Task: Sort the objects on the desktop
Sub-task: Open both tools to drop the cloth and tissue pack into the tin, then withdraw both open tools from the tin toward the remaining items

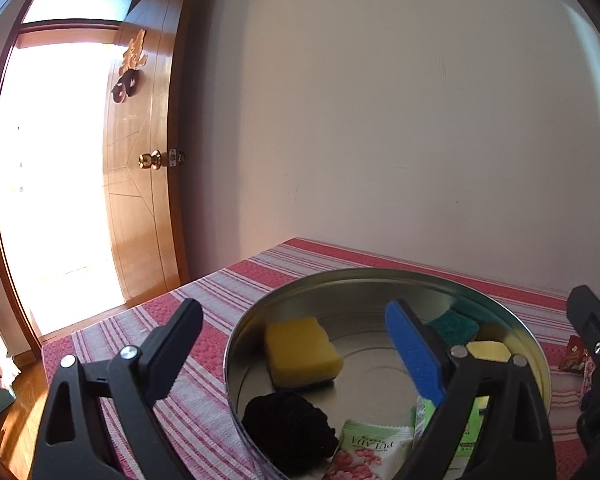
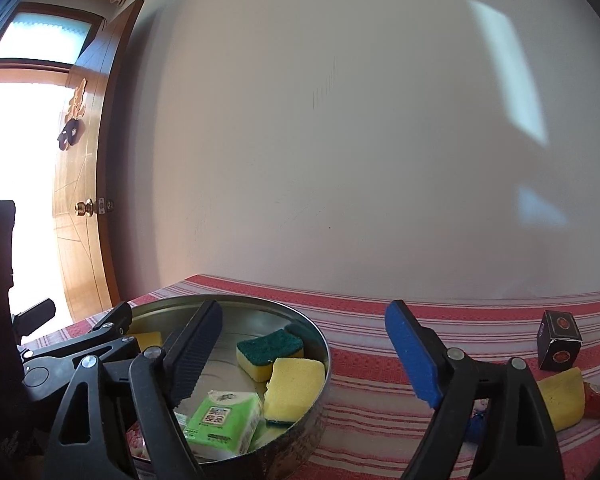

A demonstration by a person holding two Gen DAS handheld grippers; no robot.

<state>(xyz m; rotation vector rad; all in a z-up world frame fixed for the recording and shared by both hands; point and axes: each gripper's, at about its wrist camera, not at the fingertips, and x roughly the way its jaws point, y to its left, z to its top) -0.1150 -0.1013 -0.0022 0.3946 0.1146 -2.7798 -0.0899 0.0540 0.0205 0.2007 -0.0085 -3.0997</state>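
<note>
A round metal tin (image 1: pixel 380 276) stands on the striped red cloth. In it lie a yellow sponge (image 1: pixel 302 350), a black scrubber ball (image 1: pixel 288 428), a pink-and-white tissue pack (image 1: pixel 370 452), a green tissue pack (image 2: pixel 224 420), a green-topped sponge (image 2: pixel 270 350) and another yellow sponge (image 2: pixel 294 388). My left gripper (image 1: pixel 294 310) hangs open over the tin's left rim with nothing between its pads. My right gripper (image 2: pixel 305 308) is open too, straddling the tin's right rim, holding nothing. A further yellow sponge (image 2: pixel 564 400) lies on the cloth to the right.
A small black box (image 2: pixel 560 340), a red packet (image 2: pixel 598 400) and a blue item (image 2: pixel 476 424) sit on the cloth at the right. The wall runs along the table's far edge. An open wooden door (image 1: pixel 140 184) stands to the left, past the table's left edge.
</note>
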